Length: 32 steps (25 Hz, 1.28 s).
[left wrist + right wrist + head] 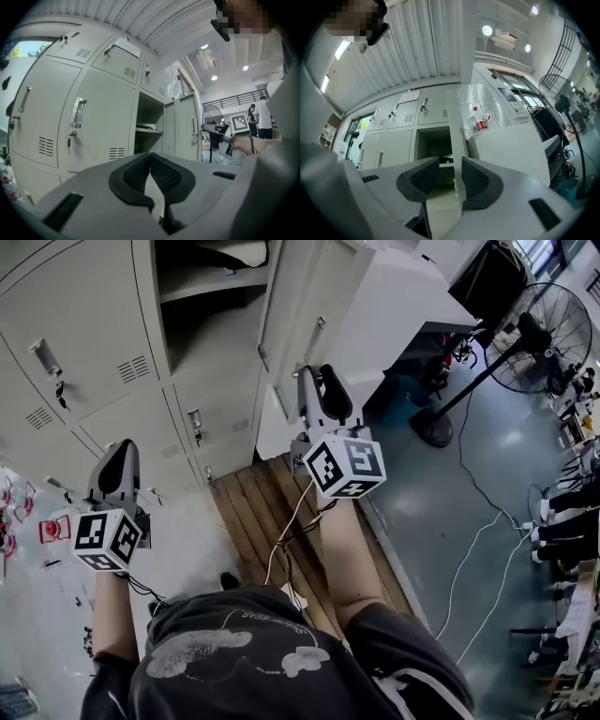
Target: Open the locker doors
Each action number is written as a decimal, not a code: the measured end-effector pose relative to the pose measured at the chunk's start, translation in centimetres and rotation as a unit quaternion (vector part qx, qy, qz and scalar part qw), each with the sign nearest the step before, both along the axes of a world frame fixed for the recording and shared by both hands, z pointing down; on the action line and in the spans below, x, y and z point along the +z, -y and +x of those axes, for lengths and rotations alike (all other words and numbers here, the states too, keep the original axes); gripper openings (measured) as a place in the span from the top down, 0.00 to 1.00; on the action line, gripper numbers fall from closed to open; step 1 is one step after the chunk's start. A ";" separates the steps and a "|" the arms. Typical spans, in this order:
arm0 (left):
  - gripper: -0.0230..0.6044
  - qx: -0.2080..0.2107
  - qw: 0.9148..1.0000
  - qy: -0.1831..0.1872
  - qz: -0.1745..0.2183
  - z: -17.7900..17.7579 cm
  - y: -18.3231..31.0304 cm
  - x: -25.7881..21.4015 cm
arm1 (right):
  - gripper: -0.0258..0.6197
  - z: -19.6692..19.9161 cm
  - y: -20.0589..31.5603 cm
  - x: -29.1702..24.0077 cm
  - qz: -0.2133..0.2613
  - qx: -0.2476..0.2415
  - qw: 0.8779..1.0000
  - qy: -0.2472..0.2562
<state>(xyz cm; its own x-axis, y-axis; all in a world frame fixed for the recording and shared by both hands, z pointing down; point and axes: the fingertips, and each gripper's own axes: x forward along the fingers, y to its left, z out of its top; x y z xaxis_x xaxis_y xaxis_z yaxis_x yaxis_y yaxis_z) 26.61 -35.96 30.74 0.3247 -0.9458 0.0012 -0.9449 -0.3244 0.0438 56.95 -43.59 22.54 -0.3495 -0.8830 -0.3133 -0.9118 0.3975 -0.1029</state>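
Right hand-held gripper (450, 160) parted around locker door (455, 117) edge, left hand-held gripper (150, 155) closed

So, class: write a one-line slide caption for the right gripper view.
Right tool, jaws apart, astride the edge of the open locker door.

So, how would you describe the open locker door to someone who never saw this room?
Start from the grey bank of lockers. At its right end, one door stands swung out, showing a shelf inside. Every neighbouring door lies shut, flush with the front.
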 end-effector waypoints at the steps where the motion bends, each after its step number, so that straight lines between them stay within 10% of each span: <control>1: 0.95 -0.005 1.000 -0.001 -0.002 -0.7 -0.3 0.1 | 0.71 -0.6 -0.1 0.1 0.000 0.001 1.000 -0.003; 11: 0.95 -0.050 0.999 -0.021 0.007 -12.3 -3.1 -0.6 | 0.56 -13.0 -1.7 -0.6 0.000 -0.025 0.999 -0.036; 32: 0.95 -0.129 0.991 -0.017 0.027 -49.2 -15.2 -1.7 | 0.56 -60.4 -12.0 0.8 -0.007 -0.199 0.978 -0.067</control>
<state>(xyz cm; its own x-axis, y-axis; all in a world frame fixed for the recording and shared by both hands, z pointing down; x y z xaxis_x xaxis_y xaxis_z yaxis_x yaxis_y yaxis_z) -22.62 -20.81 29.05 0.0706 -0.9958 -0.0585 -0.9950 -0.0744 0.0663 -3.41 -31.63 23.31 -0.7040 -0.6720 -0.2297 -0.6903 0.7235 -0.0012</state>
